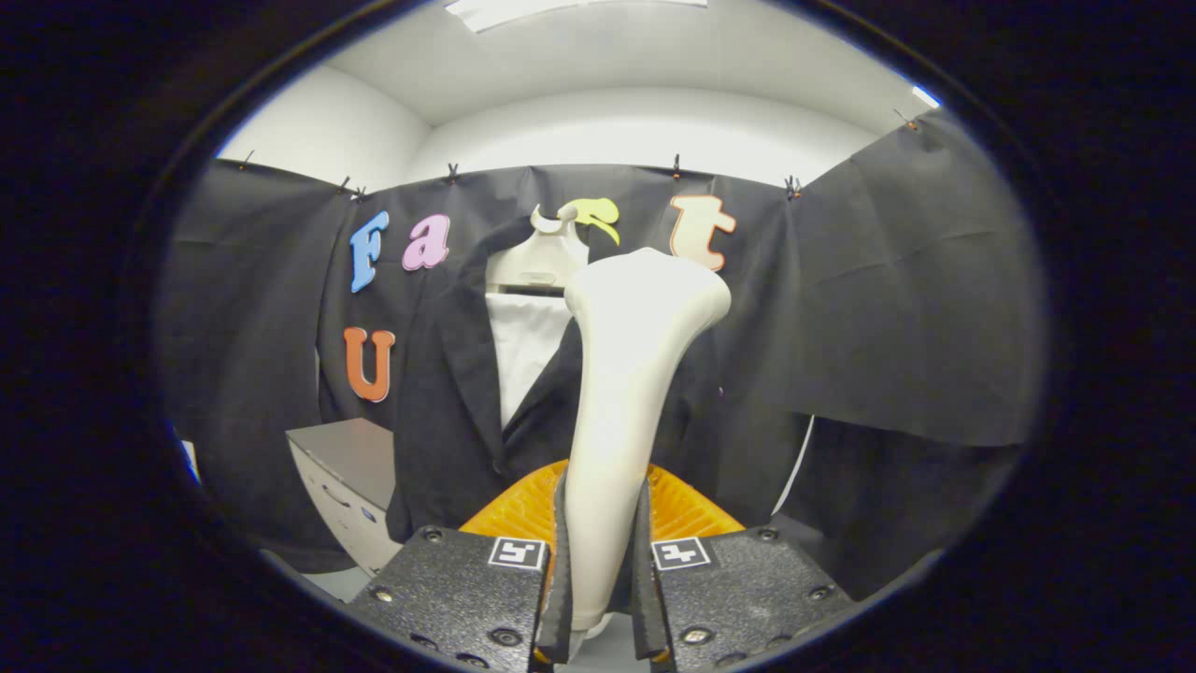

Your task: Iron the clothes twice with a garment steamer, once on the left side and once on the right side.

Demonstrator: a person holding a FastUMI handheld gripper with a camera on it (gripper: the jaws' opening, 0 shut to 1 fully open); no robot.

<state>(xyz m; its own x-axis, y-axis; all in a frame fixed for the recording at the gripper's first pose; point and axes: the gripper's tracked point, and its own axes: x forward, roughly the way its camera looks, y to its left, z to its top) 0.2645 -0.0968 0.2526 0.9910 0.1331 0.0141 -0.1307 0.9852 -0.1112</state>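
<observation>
Steamer (626, 393) first: we are holding the white garment steamer upright between the fingers, its slim handle rising from the claw and flaring into a broad head at the top, just in front of the dark jacket (458, 402). We are judging it as a rigid plastic body with a smooth, somewhat slippery skin, probably top-heavy toward the head, so the narrow waist of the handle, where the fingers are sitting now, looks like the sensible place to grip. The gripper (603, 561) is clenching on that handle, closed down to the handle's width, with both fingers pressing its sides and the handle's lower end showing between them. We cannot tell whether a hose or cord is trailing from the bottom. Beyond the steamer the jacket is hanging on a pale hanger (542, 257) against the booth's black cloth, open at the front over a white shirt (523, 346); both are soft fabric that will likely give and sway under the head, so a light, steady pass down each side seems wise. We are seeing the head roughly level with the jacket's right lapel area, though whether it is touching the cloth we cannot say. Off to the left, beside the jacket's hem, a grey cabinet (341, 467) is standing.
</observation>
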